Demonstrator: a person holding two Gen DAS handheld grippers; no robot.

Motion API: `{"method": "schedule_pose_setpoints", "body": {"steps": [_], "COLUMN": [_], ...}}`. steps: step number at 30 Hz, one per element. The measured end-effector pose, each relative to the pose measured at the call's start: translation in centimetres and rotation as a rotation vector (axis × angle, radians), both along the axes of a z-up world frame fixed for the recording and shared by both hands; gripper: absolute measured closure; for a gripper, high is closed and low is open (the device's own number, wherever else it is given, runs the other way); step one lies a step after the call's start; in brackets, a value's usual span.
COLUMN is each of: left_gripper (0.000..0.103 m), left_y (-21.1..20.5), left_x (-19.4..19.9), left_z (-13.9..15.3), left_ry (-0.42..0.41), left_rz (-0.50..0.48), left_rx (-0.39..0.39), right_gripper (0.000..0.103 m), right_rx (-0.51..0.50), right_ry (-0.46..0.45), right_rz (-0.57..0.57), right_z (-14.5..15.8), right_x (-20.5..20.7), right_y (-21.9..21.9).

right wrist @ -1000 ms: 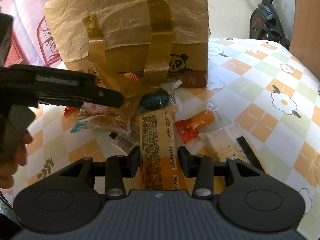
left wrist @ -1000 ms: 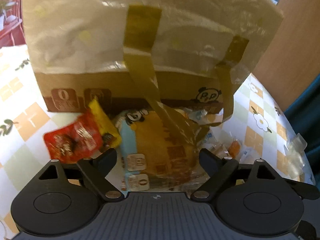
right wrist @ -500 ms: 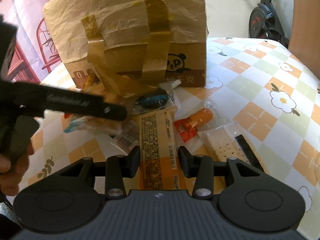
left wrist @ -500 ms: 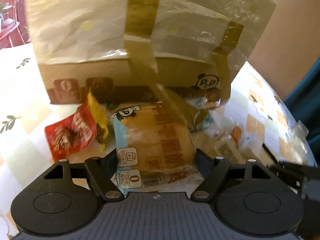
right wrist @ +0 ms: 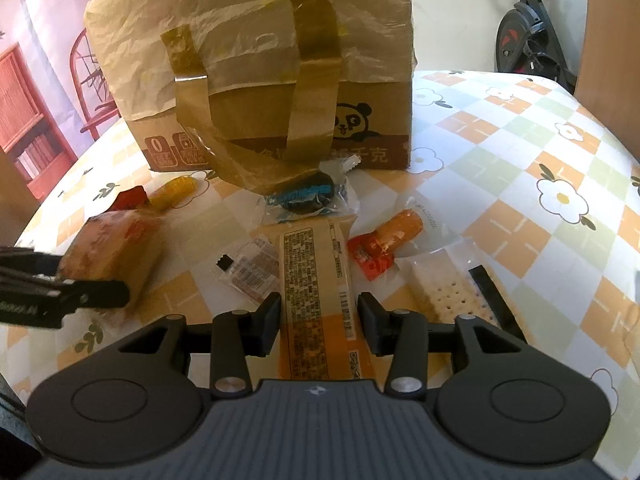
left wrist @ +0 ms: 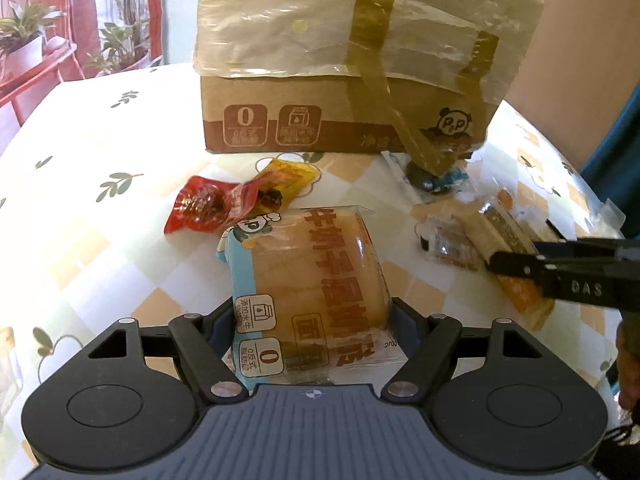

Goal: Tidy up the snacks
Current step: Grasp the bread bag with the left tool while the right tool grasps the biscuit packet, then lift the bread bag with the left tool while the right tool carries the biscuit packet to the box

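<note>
Box (right wrist: 280, 80) behind snacks; blue packet (right wrist: 308, 198), seemingly cookies, adjoins.

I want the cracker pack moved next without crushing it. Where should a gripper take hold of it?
Grip the cracker pack across its two long edges near the middle, coming from above. It lies flat on the table, long and thin, right of the right gripper; an end grip would likely bend it.

Wrapped bread pack (left wrist: 316, 280) and biscuit bar (right wrist: 316, 280), flat on tablecloth
</note>
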State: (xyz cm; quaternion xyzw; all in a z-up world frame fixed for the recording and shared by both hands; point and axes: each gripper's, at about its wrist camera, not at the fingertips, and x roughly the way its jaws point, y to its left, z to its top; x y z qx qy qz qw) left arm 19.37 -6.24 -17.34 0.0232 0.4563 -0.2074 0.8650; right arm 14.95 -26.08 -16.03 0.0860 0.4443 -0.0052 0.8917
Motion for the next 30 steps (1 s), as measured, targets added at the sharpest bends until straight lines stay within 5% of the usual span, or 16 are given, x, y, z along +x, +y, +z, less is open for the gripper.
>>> {"method": "schedule_pose_setpoints", "body": {"steps": [15,30], "left_gripper": [0.024,0.024], "left_y": [0.4,0.1], "left_x": [-1.9,-1.5], "left_z": [2.1,10.1], "left_ry": [-0.063,-0.263], "left_rz": [-0.006,-0.003], "left_rx": [-0.060,-0.106], "right_gripper": [0.062,0.062], "right_rx": [-0.025,-0.030], "right_ry": [-0.007,-0.204], "right_rz": [-0.003,-0.016], "right_z": [1.1,8.5], "right_x": [-0.1,-0.5], "right_y": [0.2,-0.4]}}
